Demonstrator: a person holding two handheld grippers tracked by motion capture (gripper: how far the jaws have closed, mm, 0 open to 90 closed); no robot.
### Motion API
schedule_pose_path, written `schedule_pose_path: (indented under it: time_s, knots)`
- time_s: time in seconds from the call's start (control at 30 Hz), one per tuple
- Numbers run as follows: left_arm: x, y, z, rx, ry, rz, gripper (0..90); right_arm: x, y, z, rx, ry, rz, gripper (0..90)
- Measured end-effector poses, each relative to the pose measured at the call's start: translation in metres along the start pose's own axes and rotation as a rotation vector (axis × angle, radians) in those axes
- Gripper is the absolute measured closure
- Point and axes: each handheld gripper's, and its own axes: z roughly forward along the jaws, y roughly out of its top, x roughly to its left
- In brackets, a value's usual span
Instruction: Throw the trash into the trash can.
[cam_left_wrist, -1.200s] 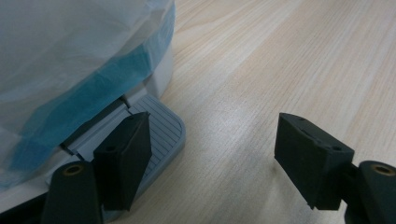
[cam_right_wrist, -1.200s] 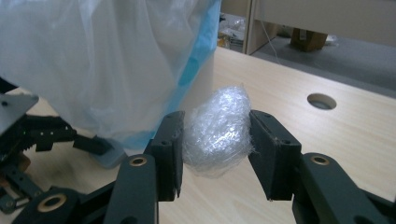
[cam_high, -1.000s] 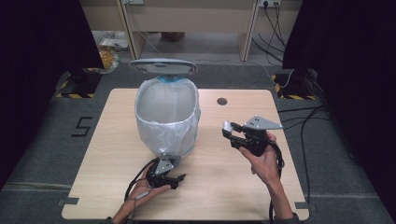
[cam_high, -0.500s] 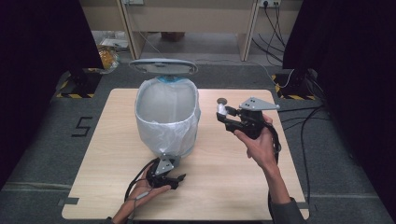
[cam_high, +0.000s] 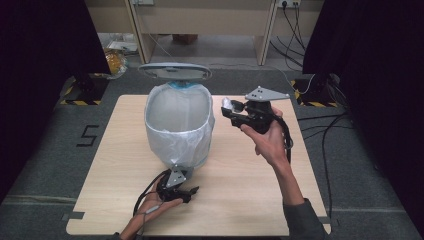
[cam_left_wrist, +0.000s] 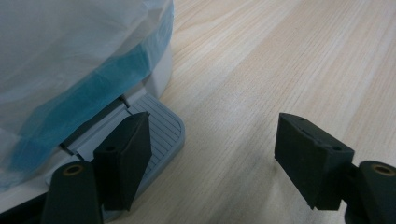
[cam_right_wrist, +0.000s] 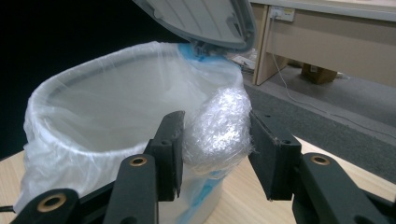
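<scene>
A pedal bin (cam_high: 178, 122) lined with a white plastic bag stands on the table, its grey lid (cam_high: 174, 73) raised. My right gripper (cam_high: 229, 107) hovers just right of the bin's rim, shut on a crumpled ball of clear plastic wrap (cam_right_wrist: 215, 125) (cam_high: 227, 104). My left gripper (cam_high: 186, 191) rests low on the table at the bin's front, open. One of its jaws presses on the grey foot pedal (cam_left_wrist: 156, 125), the other stands over bare wood.
The wooden table (cam_high: 110, 165) has free room left and right of the bin. Cables (cam_high: 330, 130) trail off the right side onto the grey floor. A wooden desk (cam_high: 200, 20) stands behind.
My right gripper has carried the plastic wrap ball up and leftward, from the table's right side to beside the bin's rim. The left gripper has stayed on the pedal.
</scene>
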Motion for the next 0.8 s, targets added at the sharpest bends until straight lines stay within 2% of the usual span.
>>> schedule_pose_path:
  time_s: [0.2, 0.5, 0.8]
  knots:
    - [0.0, 0.0, 0.0, -0.001, -0.004, -0.002, 26.5, 0.011, 0.018, 0.011, -0.005, 0.029, -0.016, 56.9]
    - [0.0, -0.001, 0.0, -0.005, -0.004, -0.005, 26.5, 0.033, 0.043, 0.039, 0.0, 0.072, -0.06, 56.8]
    - [0.0, -0.001, -0.001, -0.006, -0.011, -0.009, 26.5, 0.047, 0.051, 0.072, 0.023, 0.109, -0.064, 56.7]
